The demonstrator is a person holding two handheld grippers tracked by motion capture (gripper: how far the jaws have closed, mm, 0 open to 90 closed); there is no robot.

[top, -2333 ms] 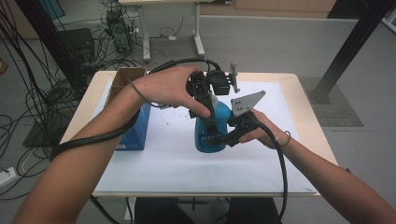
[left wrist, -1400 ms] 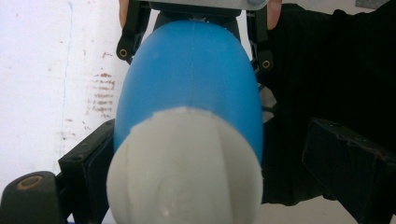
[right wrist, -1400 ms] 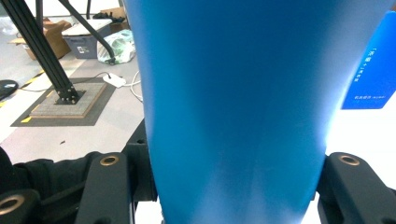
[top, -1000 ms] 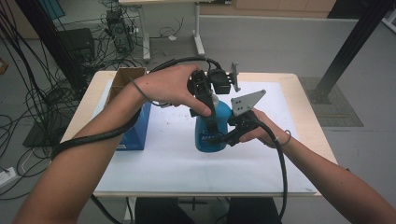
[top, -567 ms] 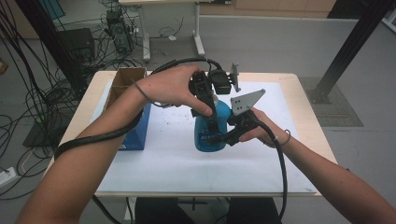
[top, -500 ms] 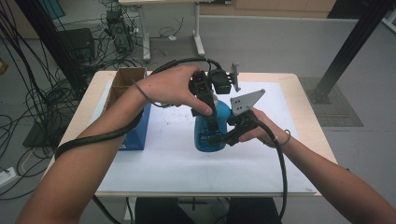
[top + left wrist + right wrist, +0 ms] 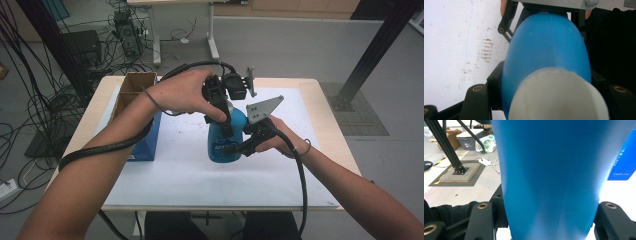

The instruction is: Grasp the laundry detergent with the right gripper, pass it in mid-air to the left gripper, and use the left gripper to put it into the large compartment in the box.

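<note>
Jaws of both grippers clamped on the blue bottle (image 7: pixel 225 137). Left gripper (image 7: pixel 223 112) coming down from above, jaws just closed in on the white cap (image 7: pixel 559 96) and neck, pads pressed at either side of it in the left gripper view. Right gripper (image 7: pixel 239 146) level at the bottle's lower body, jaws tight against both flanks of the blue wall (image 7: pixel 549 177) in the right gripper view. Bottle upright near the middle of the white sheet (image 7: pixel 175 170) on the counter (image 7: pixel 320 100), between the two hands. Well to the left, a blue box (image 7: pixel 145 145) with an open cardboard box (image 7: pixel 135 85) just behind it. Farther off, floor with tangled cables (image 7: pixel 30 100) and a black post (image 7: pixel 370 55).
</note>
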